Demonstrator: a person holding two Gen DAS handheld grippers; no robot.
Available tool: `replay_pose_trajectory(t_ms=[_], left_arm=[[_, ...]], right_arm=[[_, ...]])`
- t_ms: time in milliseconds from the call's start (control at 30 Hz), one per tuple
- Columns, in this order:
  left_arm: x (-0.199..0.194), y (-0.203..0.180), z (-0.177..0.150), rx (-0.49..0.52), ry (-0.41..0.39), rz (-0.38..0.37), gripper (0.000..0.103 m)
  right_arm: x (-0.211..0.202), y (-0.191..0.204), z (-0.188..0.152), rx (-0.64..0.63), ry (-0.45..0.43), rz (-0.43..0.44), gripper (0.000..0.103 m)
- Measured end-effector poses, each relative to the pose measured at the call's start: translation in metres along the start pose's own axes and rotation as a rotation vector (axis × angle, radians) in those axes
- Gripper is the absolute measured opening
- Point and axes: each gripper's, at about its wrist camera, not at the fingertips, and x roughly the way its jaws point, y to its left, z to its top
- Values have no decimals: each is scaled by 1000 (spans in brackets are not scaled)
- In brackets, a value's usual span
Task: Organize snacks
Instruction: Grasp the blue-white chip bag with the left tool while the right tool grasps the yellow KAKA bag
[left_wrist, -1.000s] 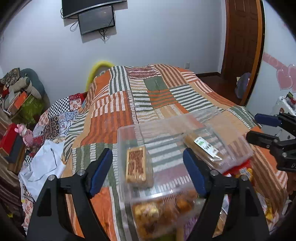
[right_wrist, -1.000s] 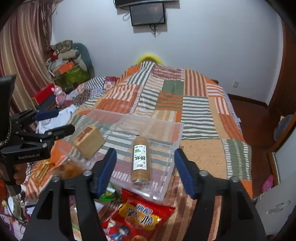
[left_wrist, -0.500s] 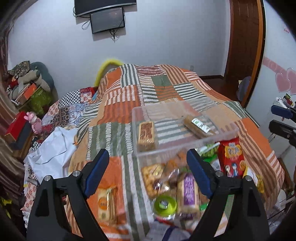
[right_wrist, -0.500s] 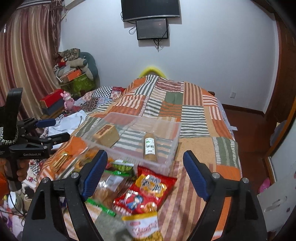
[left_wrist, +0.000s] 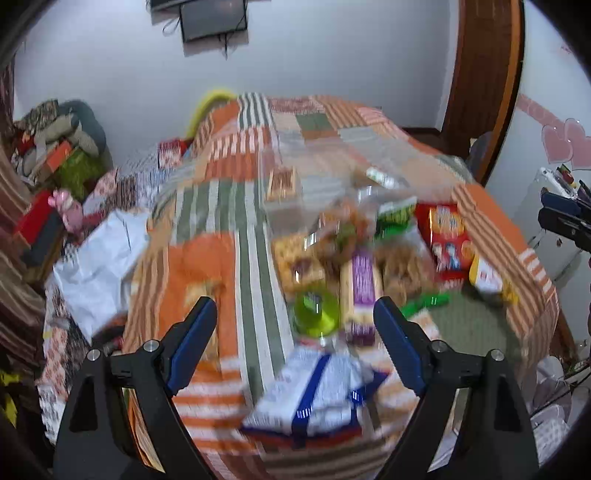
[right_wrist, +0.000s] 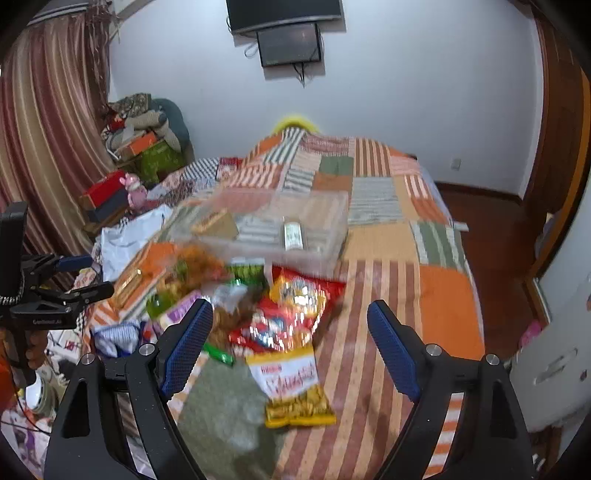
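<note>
Both views motion-blurred. My left gripper (left_wrist: 295, 328) is spread wide, nothing between the pads, hanging above the snack pile on the patchwork bedspread (left_wrist: 207, 206). My right gripper (right_wrist: 291, 336) is equally wide apart, holding nothing. Clear plastic bin (right_wrist: 314, 225) sits at 12 o'clock past the pile, with a brown cake block (right_wrist: 214, 225) and a labelled roll (right_wrist: 293, 234) inside. Red chip bag (right_wrist: 295, 306) and yellow snack bag (right_wrist: 295, 387) lie between my right fingers; green-lid cup (left_wrist: 316, 312) between the left.

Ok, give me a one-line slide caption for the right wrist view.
Open right gripper above a heap of snack packets before a clear plastic bin on a patchwork bedspread.
</note>
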Motion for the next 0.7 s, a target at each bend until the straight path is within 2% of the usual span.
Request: replay_pose_trajectory(t_ms=[67,267,467,700], left_arm=[[5,0,-12,-20,28,9,87],[13,2,-38,-69,82,-50,87],[21,-4,-52,-49,100,-64,87],[37,-10,-58,-12,124,-40,88]], right_arm=[[2,-1,-7,9,18,-3,84],[15,-6,-31,45,74,7,84],[35,-9,-48,76,140,24,84],[50,-7,-55,75,188,39,84]])
